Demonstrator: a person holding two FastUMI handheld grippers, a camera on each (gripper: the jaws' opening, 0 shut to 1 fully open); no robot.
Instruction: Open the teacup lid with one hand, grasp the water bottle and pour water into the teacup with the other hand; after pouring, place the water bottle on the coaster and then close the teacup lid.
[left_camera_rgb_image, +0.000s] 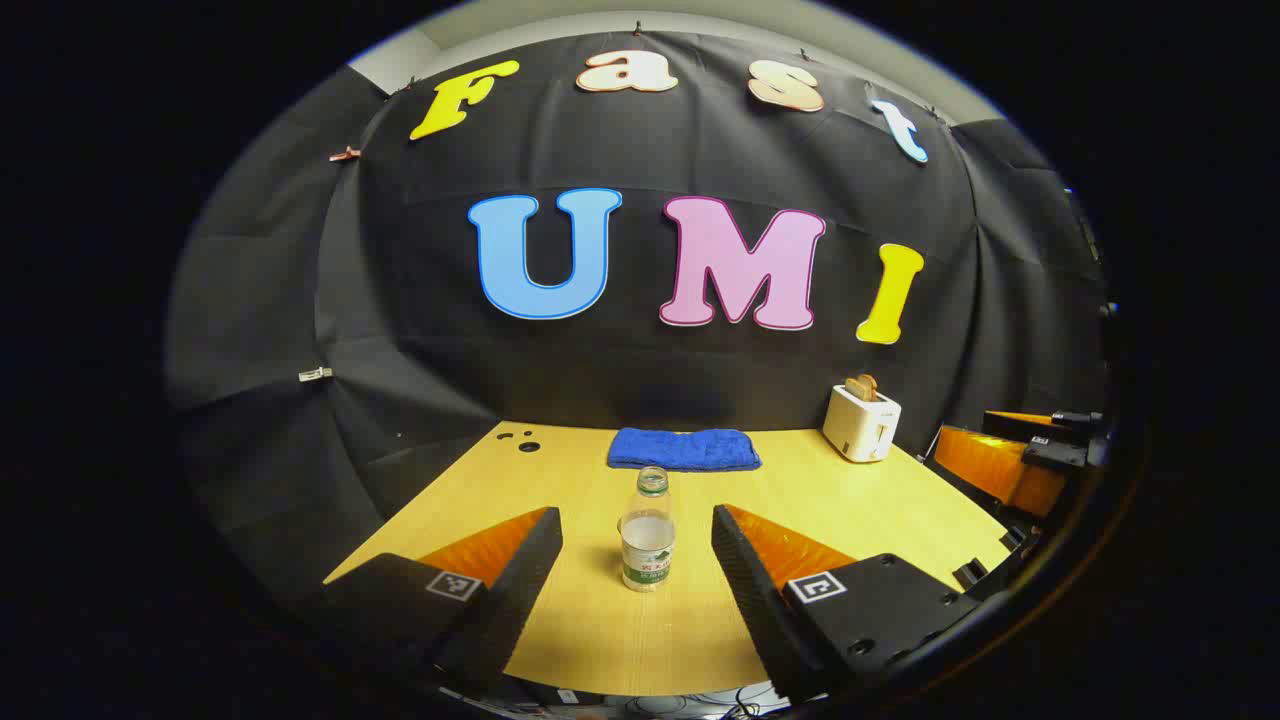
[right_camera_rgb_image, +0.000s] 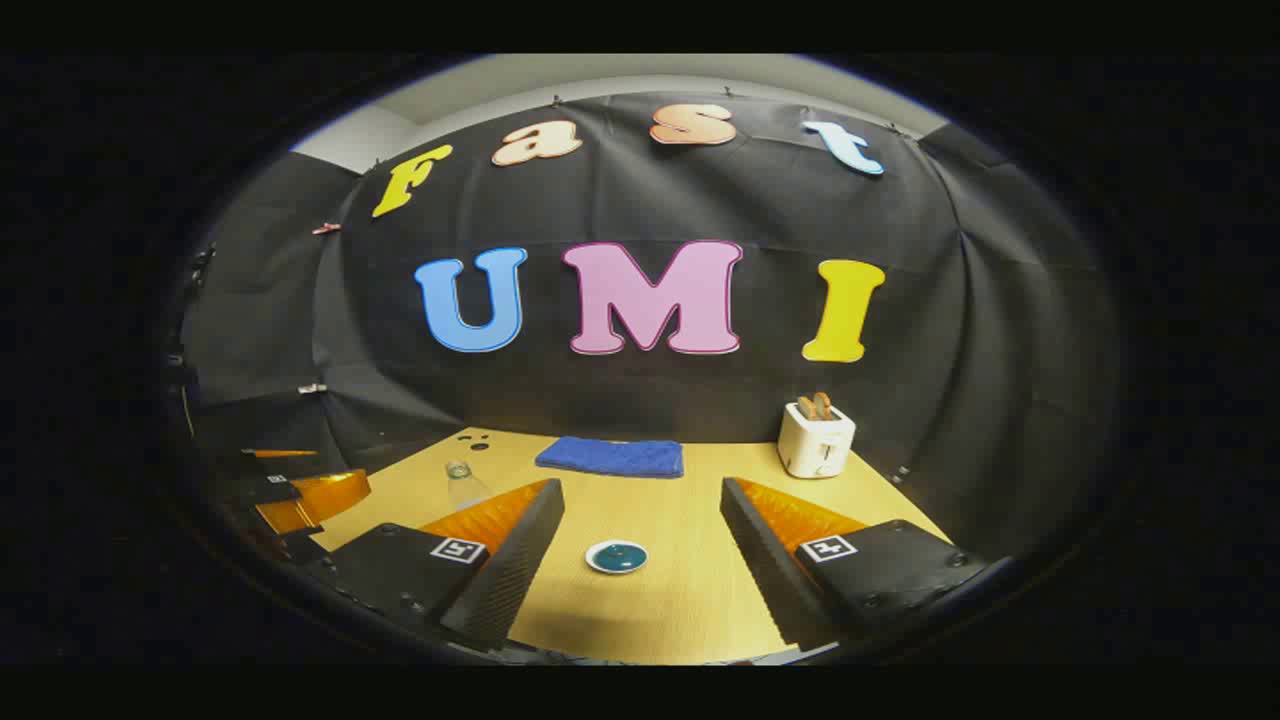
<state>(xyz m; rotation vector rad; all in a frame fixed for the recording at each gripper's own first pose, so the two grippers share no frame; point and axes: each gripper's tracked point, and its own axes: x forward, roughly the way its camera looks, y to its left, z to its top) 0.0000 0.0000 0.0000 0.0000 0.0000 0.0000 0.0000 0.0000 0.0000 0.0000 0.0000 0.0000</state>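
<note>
The bottle (left_camera_rgb_image: 648, 530) is seen upright on the table (left_camera_rgb_image: 880, 500), straight ahead between the spread jaws of the left gripper (left_camera_rgb_image: 637, 545), untouched. The lidded teacup (right_camera_rgb_image: 616, 557) is framed likewise by the right gripper (right_camera_rgb_image: 641, 545), jaws spread wide, nothing held.

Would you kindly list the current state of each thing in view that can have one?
Water bottle: upright on the table, uncapped, partly full, ungripped.
Teacup lid: lying ahead between the right gripper's fingers, untouched.
Blue towel: folded flat by the wall.
Toaster: upright, bread sticking up.
Left gripper: open.
Right gripper: open.
</note>
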